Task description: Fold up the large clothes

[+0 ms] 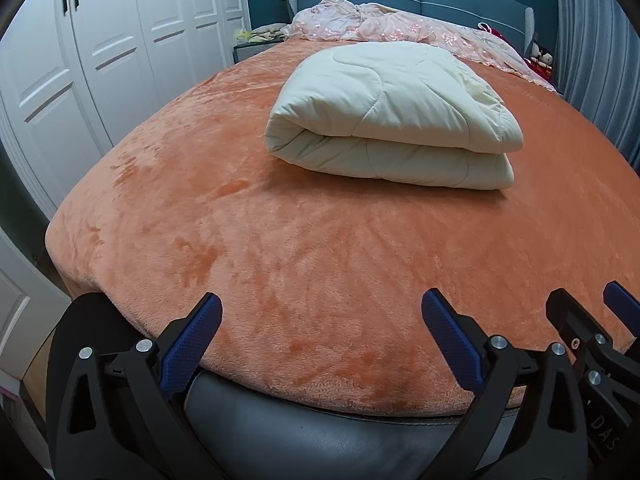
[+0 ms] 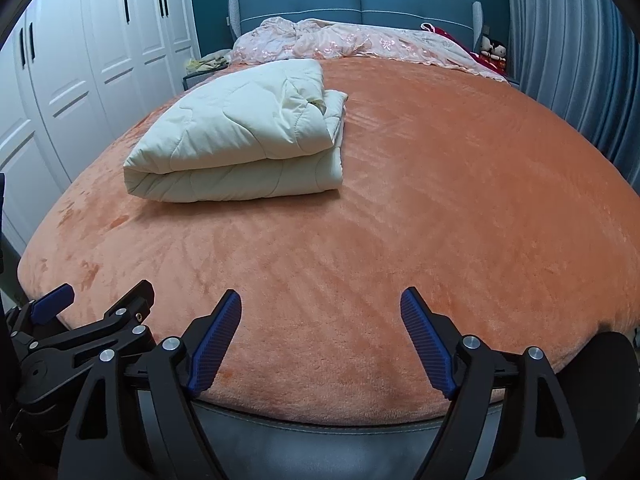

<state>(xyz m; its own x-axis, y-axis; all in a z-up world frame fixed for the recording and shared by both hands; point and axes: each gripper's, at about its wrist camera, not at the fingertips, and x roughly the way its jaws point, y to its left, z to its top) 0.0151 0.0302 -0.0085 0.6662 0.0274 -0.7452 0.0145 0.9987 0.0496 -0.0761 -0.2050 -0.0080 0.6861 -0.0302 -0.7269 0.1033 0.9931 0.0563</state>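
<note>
The cream quilt (image 1: 394, 118) lies folded in a thick bundle toward the far middle of the bed (image 1: 280, 248). Left gripper (image 1: 322, 340) and right gripper (image 2: 321, 340) hover at the near edge, jaws spread, empty. Judged near complete; any tidying should square the loose right-hand layers without lifting the bundle.

Two wrist cameras at the foot edge of the bed, both facing its headboard.

Each looks down along its own open fingers over the orange bedspread (image 1: 280, 248); both share the folded cream quilt (image 1: 396, 116), pink bedding and white wardrobe, the right view from further right.
</note>
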